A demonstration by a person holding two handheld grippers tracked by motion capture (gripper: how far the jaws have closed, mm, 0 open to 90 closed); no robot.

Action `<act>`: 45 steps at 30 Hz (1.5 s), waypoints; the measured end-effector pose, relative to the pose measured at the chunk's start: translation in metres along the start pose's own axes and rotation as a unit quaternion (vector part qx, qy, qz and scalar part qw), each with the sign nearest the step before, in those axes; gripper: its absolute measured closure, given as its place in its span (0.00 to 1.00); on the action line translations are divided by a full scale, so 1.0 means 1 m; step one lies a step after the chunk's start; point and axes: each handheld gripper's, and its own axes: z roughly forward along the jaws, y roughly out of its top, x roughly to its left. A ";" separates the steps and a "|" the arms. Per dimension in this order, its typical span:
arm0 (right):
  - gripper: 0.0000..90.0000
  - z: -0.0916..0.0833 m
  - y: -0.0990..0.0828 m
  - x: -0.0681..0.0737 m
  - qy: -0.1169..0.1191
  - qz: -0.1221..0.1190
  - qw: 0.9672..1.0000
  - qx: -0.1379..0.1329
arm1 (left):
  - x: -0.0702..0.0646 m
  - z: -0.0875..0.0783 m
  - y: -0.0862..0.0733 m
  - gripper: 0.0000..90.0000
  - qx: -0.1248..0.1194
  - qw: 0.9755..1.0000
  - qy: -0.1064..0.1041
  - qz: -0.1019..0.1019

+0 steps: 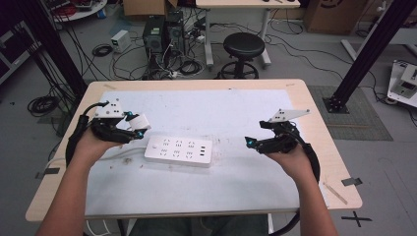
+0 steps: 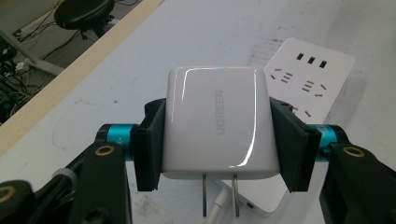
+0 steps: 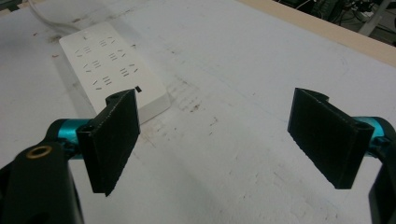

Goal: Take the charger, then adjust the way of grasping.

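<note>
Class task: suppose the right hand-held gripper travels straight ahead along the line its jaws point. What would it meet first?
Probably the near end of the white power strip, which lies ahead and slightly left of the open right hand-held gripper; depth is unclear, so it might touch the bare table mat first.

One white charger [image 2: 217,121]; one power strip [image 1: 179,151]; two grippers: left [image 1: 132,127], right [image 1: 252,143].

Black stool [image 1: 244,46], cable-strewn grey floor [image 1: 295,59]

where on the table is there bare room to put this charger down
Free: the white mat behind the power strip, and the stretch between the strip and the right tool. Crowded: the left side, where the left tool holds the charger.
</note>
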 end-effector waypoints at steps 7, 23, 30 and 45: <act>0.19 -0.004 -0.001 0.000 -0.002 0.000 1.000 -0.002 | -0.005 0.002 0.003 0.47 0.002 1.000 -0.001 0.009; 0.19 0.005 0.004 0.017 0.028 0.003 1.000 0.004 | -0.041 0.020 0.013 0.47 -0.017 0.997 -0.050 0.060; 0.19 0.013 0.006 0.031 0.055 0.002 0.998 0.009 | -0.069 0.037 0.022 0.47 -0.038 0.990 -0.083 0.106; 0.19 0.037 0.000 0.074 0.141 0.037 0.989 0.002 | -0.127 0.062 0.023 0.47 -0.082 0.978 -0.097 0.167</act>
